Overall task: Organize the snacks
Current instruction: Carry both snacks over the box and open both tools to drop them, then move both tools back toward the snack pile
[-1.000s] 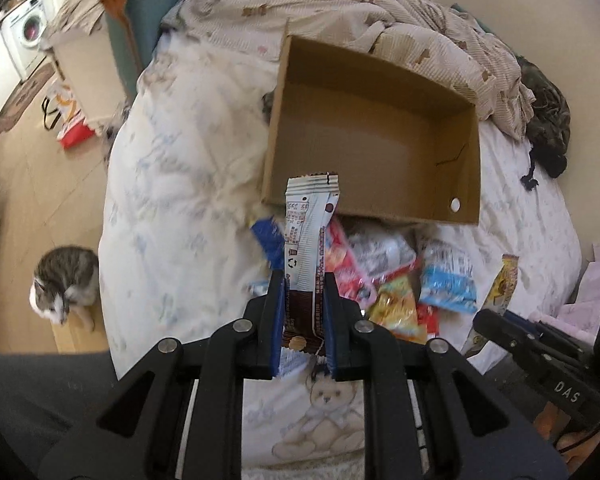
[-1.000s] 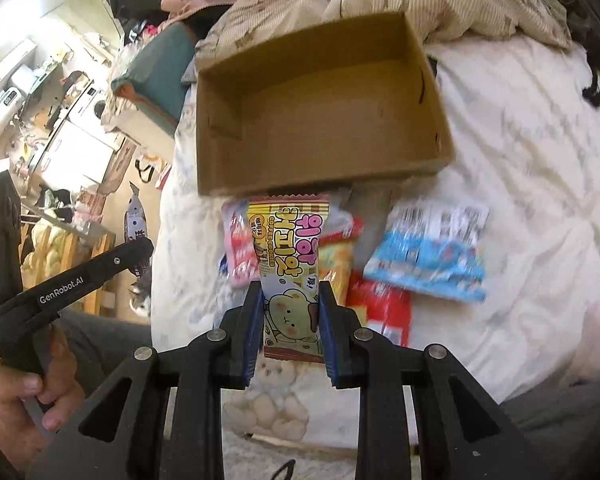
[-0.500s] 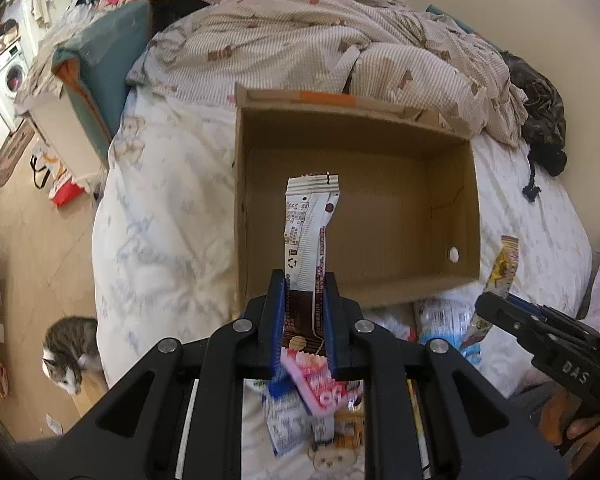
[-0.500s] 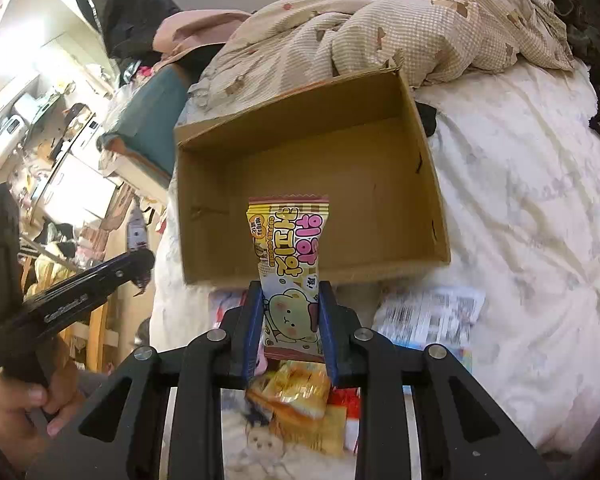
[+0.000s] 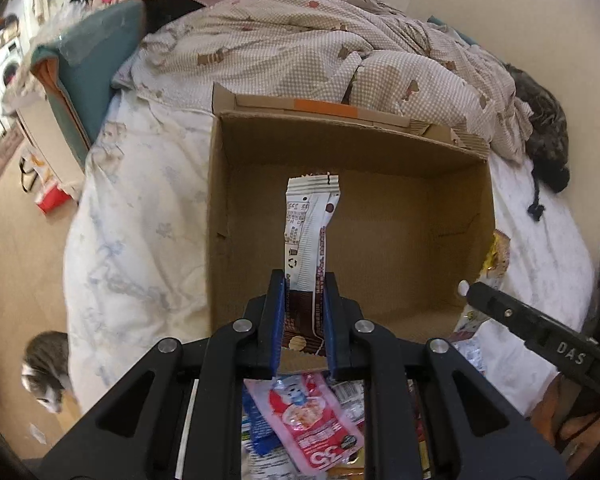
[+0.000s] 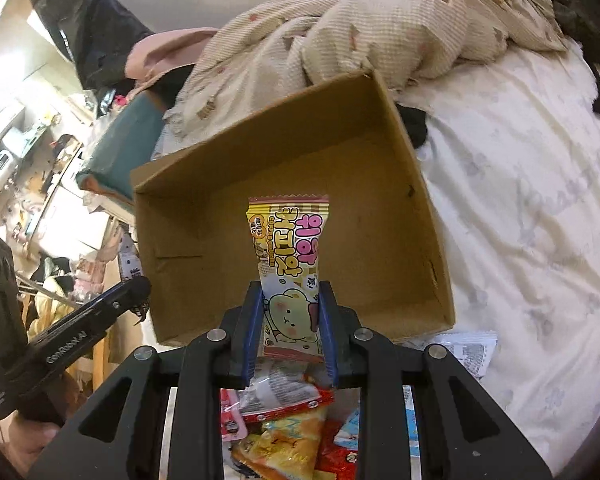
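An open cardboard box lies on the bed with nothing inside. My left gripper is shut on a white and brown snack bar wrapper, which hangs over the box interior. My right gripper is shut on a yellow and pink cookie packet, also held over the box. In the left wrist view the right gripper shows at the right edge; in the right wrist view the left gripper shows at the left, held by a hand. Several loose snack packets lie below the jaws, in front of the box.
A crumpled checked duvet is heaped behind the box. A dark cat lies at the far right of the bed; a grey and white cat sits on the floor at the left. A teal cushion leans by the bed.
Both grippers moved forward from above the snack pile to over the box, each still gripping its packet. The pile now sits under the jaws and the box fills the view.
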